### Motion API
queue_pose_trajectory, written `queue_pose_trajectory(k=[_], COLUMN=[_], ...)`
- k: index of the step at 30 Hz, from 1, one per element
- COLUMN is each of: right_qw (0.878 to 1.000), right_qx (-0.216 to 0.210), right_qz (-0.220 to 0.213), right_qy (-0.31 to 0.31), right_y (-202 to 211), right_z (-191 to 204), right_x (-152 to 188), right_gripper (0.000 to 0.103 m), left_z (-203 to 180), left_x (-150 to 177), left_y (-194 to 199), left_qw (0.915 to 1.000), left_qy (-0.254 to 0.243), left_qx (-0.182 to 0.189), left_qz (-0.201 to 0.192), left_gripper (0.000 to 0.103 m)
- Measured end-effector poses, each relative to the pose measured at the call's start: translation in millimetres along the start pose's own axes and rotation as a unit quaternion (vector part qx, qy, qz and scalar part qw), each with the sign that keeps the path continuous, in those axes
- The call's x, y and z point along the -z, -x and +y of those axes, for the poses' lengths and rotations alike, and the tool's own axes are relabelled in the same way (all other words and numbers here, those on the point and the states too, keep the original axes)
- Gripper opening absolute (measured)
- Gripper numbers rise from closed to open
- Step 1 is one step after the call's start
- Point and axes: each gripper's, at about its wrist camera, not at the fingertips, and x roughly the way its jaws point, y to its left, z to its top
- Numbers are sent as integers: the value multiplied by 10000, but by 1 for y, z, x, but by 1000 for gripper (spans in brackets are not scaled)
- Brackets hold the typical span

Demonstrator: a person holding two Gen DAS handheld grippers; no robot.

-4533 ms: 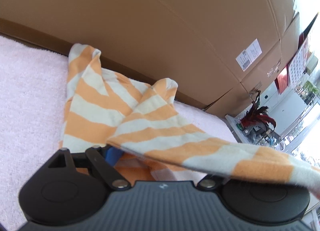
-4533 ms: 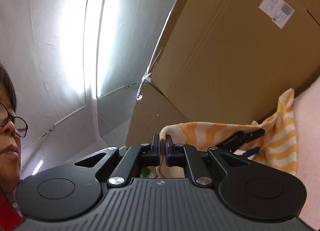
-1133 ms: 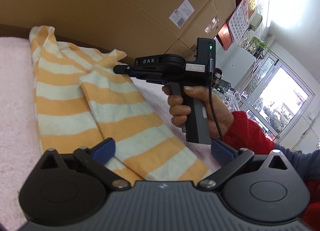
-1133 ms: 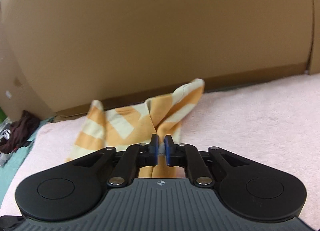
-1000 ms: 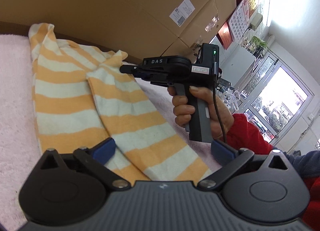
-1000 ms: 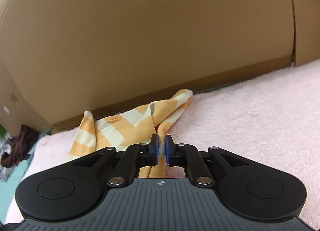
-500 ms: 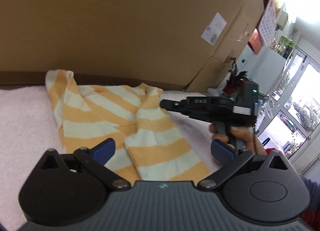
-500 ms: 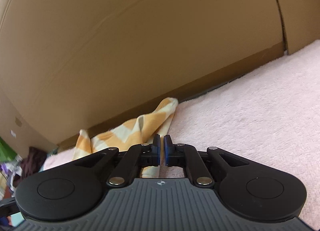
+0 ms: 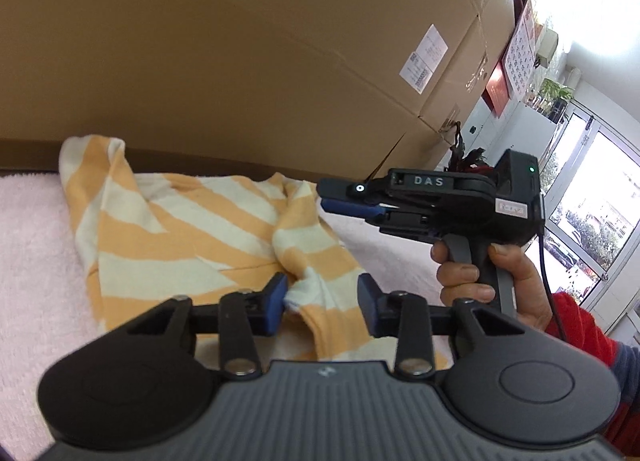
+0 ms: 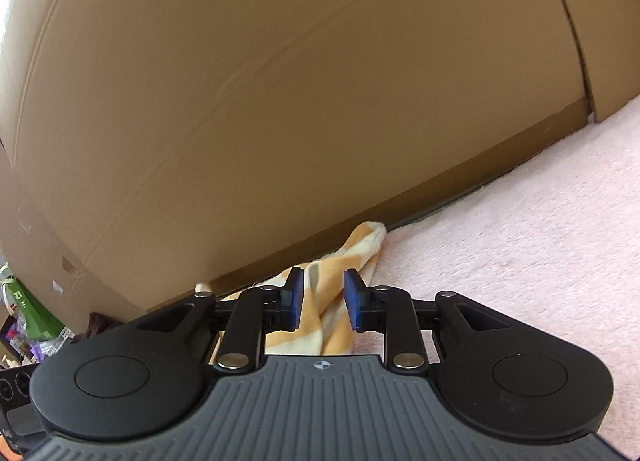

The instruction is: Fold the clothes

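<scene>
We see the striped garment (image 9: 180, 229), orange and cream, lying crumpled on the pink towel (image 9: 32, 245) that covers the surface, its far edge touching the foot of the big cardboard box (image 9: 240, 41) behind it. From the left wrist camera, our left hand-held gripper (image 9: 322, 303) has its blue pads apart, and a fold of the garment's near edge sits between them, touching the left pad (image 9: 276, 301) while the right pad stands clear of it (so nothing is pinched). Further right in that view, a hand (image 9: 492, 277) in a red sleeve (image 9: 580, 325) holds the right hand-held gripper (image 9: 344, 201) by its grey handle, level above the towel and just beside the garment's right edge; seen from the side, its pads look close together, but the right wrist camera shows them parted. In that right wrist view the right hand-held gripper (image 10: 323, 299) is held apart with a bunched part of the garment (image 10: 340, 261) showing in the gap, not clamped, and the cloth runs on toward the box (image 10: 280, 81). Pink towel (image 10: 520, 229) spreads to the right, and at the far left edge there is some blurred clutter that we cannot make out
</scene>
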Motion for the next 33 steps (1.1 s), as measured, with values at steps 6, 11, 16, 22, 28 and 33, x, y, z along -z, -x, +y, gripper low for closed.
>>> queue_pose_trajectory(k=[6,11,16,22,28,33], right_qw=[9993,9991,9999,9995,9976,9971], right_qx=[-48,190,54,269,643,735], right_qz=[323,351,23,-54,230,51], right_qy=[-192,-163,-146,127,115,184], right_y=[-22,-47,-29,-3,-14,-4], right_z=[14,25,17,13,8,12], right_x=[-13,-10,-7,-11,-5,-6], right_gripper=[9,32,29,25,0,15], left_z=[-11,-27,-28,-26,-36,-43], left_x=[1,5,5,7,3,7], left_y=[3,2,3,4,17,6], left_qw=[9986,9941,9937,9933,9916,9835], left_qy=[-380,-861,-876,-821,-1101,-1420], left_qx=[-368,-647,-685,-777,-678,-1060], left_qz=[-6,103,140,227,-12,354], left_gripper=[6,6,6,2,1,1])
